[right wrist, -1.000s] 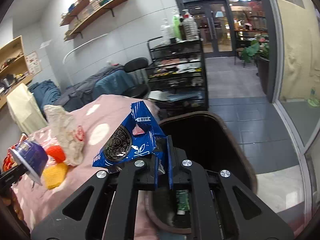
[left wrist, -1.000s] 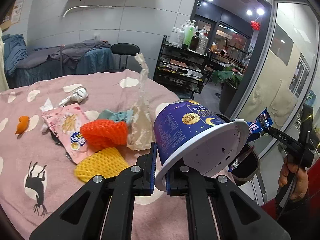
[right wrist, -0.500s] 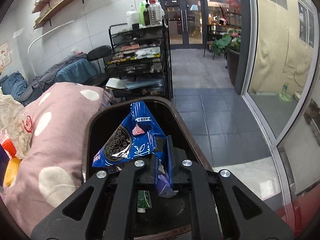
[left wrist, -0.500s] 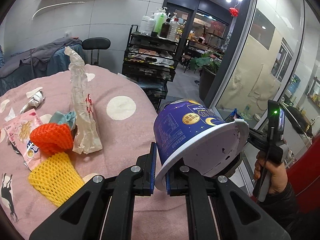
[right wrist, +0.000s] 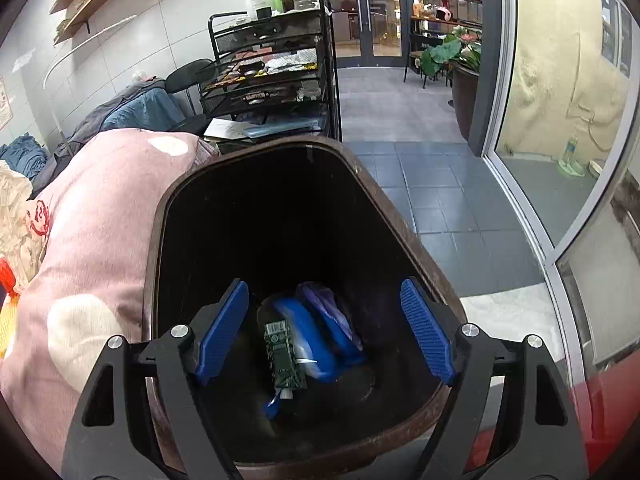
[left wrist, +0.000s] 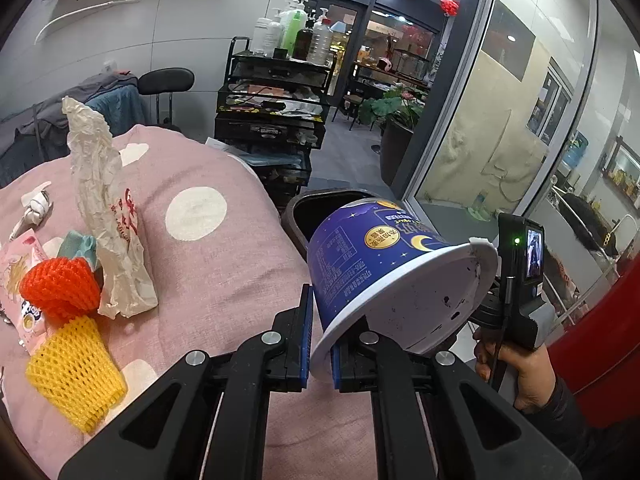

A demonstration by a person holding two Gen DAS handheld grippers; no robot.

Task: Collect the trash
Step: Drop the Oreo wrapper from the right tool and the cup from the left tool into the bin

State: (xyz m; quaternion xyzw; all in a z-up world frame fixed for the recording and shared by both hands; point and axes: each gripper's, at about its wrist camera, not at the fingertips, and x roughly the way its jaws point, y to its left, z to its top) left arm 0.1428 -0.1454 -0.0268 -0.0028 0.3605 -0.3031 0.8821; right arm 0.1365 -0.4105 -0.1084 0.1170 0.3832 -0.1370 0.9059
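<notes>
My left gripper (left wrist: 320, 320) is shut on the rim of a tilted purple noodle cup (left wrist: 384, 264), held over the pink cloth table's (left wrist: 220, 272) right edge near the brown bin (left wrist: 298, 208). My right gripper (right wrist: 324, 320) hangs over the bin's (right wrist: 160, 220) mouth with its jaws opening and nothing between the pads. A blue cookie wrapper (right wrist: 316, 336) and a green packet (right wrist: 284, 356) lie at the bin's bottom. On the table lie an orange foam net (left wrist: 60, 284), a yellow foam net (left wrist: 76, 376), a crumpled plastic bag (left wrist: 108, 208) and a pink snack packet (left wrist: 20, 280).
A black wire cart (left wrist: 276, 92) with bottles on top stands behind the bin. A glass wall (right wrist: 560, 100) runs along the right, with tiled floor (right wrist: 420, 184) between. A person's hand (left wrist: 516, 368) holds the right gripper's handle beside the cup.
My right gripper sank toward the bin and opened; the blue wrapper dropped from it into the bin. My left gripper carried the cup rightward toward the bin.
</notes>
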